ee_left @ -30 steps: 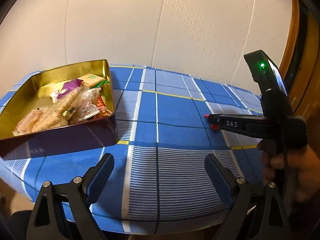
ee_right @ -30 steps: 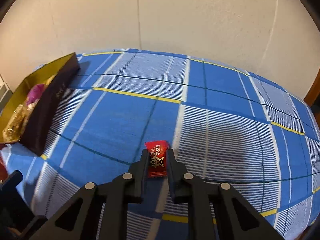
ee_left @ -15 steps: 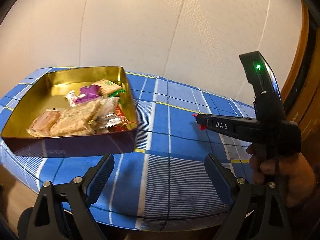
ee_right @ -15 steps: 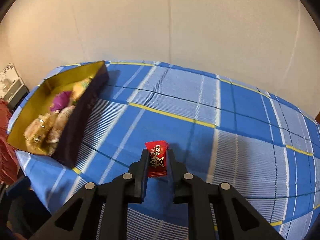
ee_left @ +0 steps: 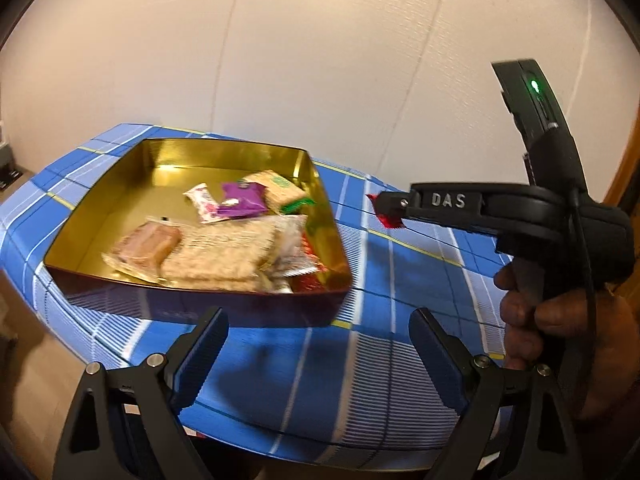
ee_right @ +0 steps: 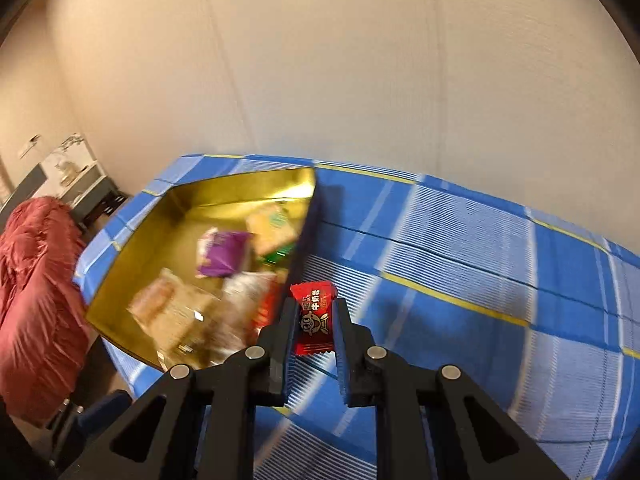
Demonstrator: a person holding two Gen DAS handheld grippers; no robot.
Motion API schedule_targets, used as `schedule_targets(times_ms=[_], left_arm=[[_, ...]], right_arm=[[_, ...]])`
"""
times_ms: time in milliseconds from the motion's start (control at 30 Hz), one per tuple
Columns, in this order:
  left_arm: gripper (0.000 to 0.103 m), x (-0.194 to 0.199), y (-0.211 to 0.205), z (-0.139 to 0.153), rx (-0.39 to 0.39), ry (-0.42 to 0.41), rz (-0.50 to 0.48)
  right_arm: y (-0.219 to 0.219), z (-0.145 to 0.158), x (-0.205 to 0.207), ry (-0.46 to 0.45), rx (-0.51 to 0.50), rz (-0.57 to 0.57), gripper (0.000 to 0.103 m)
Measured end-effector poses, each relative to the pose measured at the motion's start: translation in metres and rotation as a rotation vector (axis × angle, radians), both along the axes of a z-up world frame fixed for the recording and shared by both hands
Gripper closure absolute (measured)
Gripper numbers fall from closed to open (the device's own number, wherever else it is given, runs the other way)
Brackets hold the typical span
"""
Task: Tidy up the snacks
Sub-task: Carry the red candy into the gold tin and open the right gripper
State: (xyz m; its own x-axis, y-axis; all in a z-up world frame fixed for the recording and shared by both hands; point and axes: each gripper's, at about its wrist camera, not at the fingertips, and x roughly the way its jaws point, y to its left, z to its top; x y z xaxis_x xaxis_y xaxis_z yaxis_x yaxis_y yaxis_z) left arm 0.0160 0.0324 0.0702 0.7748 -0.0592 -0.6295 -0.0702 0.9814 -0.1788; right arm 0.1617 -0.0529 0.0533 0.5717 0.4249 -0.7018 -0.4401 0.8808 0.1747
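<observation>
The right tongs [ee_right: 314, 330] are clamped on a red candy [ee_right: 314, 318], pinching its wrapper from both sides so the printed top sticks up past the tips. The candy hangs in the air just beside the near wall of the gold tin [ee_right: 200, 196], above the desk [ee_right: 460, 280] with its blue checked cloth. From the left wrist view the same candy [ee_left: 384, 214] shows as a red scrap at the tip of the right tongs [ee_left: 390, 210], which a hand [ee_left: 560, 320] holds by a black grip, a little to the right of the tin [ee_left: 120, 184].

The left tongs [ee_left: 318, 356] stand wide apart with nothing between them, low over the desk's [ee_left: 400, 360] near edge, in front of the tin.

Inside the tin lie several wrapped snacks: a purple packet [ee_left: 242, 200], a pale biscuit pack with green print [ee_left: 280, 188], a long crisp bar [ee_left: 220, 252] and a brown one [ee_left: 146, 242] beside it. They crowd the tin's right half; its left half shows bare gold floor.

A red cloth [ee_right: 36, 288] hangs off to the left of the desk.
</observation>
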Motion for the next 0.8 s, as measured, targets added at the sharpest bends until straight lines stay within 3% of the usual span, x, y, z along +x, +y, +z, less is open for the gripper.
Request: schedule_targets(times_ms=[467, 533, 600, 800], left_arm=[[0.011, 0.006, 0.038, -0.010, -0.034, 0.034, 0.111], [0.011, 0.006, 0.041, -0.011, -0.031, 0.045, 0.122], [0.011, 0.006, 0.043, -0.010, -0.008, 0.050, 0.130], [0.008, 0.005, 0.046, -0.004, 0.071, 0.040, 0.178]], right_arm=[[0.078, -0.004, 0.015, -0.007, -0.089, 0.140, 0.086], [0.087, -0.010, 0.019, -0.002, -0.125, 0.154, 0.072], [0.094, -0.015, 0.022, 0.004, -0.150, 0.163, 0.064], [0.075, -0.005, 0.010, -0.030, -0.053, 0.104, 0.060]])
